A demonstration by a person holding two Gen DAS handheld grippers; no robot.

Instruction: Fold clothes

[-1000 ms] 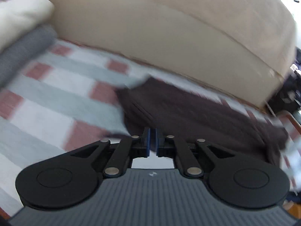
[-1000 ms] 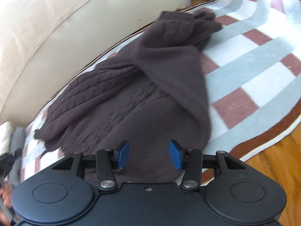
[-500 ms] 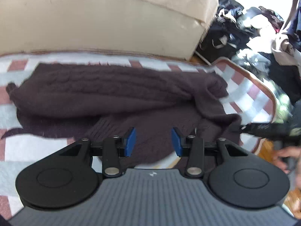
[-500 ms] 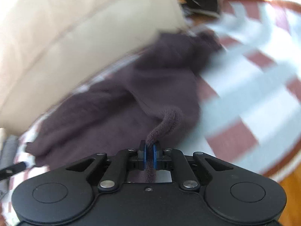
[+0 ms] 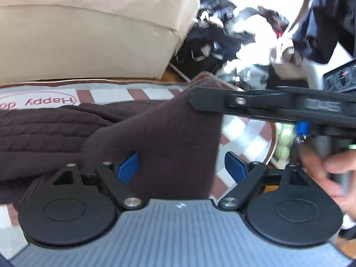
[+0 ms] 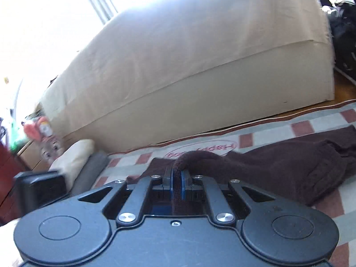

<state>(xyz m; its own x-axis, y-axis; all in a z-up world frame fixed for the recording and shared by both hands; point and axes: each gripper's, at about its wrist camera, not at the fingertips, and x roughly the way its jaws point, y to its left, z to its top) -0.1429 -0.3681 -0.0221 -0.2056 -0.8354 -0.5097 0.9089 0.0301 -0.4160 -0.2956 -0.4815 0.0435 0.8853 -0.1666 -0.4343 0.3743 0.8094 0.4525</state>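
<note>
A dark brown cable-knit sweater (image 5: pixel 55 133) lies on the checked rug (image 5: pixel 106 93). My right gripper (image 6: pixel 176 184) is shut on a thick edge of the sweater (image 6: pixel 278 162) and holds it off the rug. In the left wrist view the right gripper (image 5: pixel 195 99) reaches in from the right, and a flap of sweater hangs from its tip. My left gripper (image 5: pixel 181 166) faces that flap with its jaws opening wide. Its blue pads (image 5: pixel 129 166) do not press on the cloth. A hand (image 5: pixel 329 173) holds the right gripper's grip.
A beige covered sofa (image 6: pixel 200 66) runs along the far edge of the rug (image 6: pixel 311 120). Folded cream and grey clothes (image 6: pixel 75 158) lie at the left. A heap of loose clothes (image 5: pixel 233 33) sits past the sofa's end, on the wooden floor.
My right gripper closed on the sweater's edge and rose with it. My left gripper swung right along the sweater and its jaws spread from shut to wide apart.
</note>
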